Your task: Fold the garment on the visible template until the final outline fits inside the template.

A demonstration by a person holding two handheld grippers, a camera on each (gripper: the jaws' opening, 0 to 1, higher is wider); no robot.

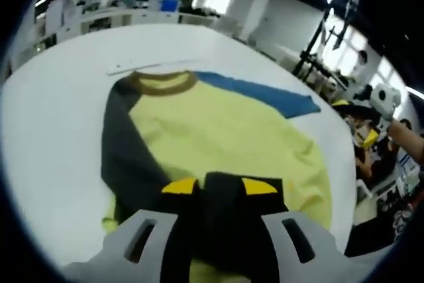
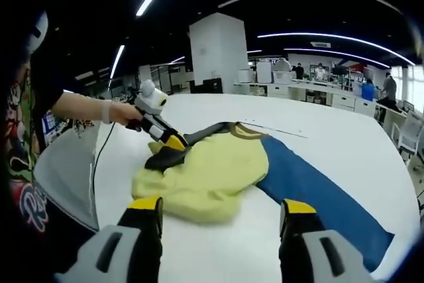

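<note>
A yellow shirt (image 1: 218, 124) with a brown collar (image 1: 162, 83), a dark grey sleeve (image 1: 122, 150) and a blue sleeve (image 1: 265, 94) lies on the white table (image 1: 53, 137). My left gripper (image 1: 220, 187) sits low over the shirt's near edge, its jaws closed on dark sleeve fabric. In the right gripper view, the left gripper (image 2: 173, 142) holds that dark sleeve (image 2: 165, 158) over the yellow body (image 2: 212, 173), and the blue sleeve (image 2: 311, 190) stretches out flat. My right gripper (image 2: 222, 207) hovers open above the table in front of the shirt, and the right gripper (image 1: 358, 124) is off the table's right edge.
A thin straight line (image 1: 142, 65) marks the table just beyond the collar. The table's edge (image 2: 99, 183) runs close to a person (image 2: 26, 183) on the left. Desks and people fill the room behind the table.
</note>
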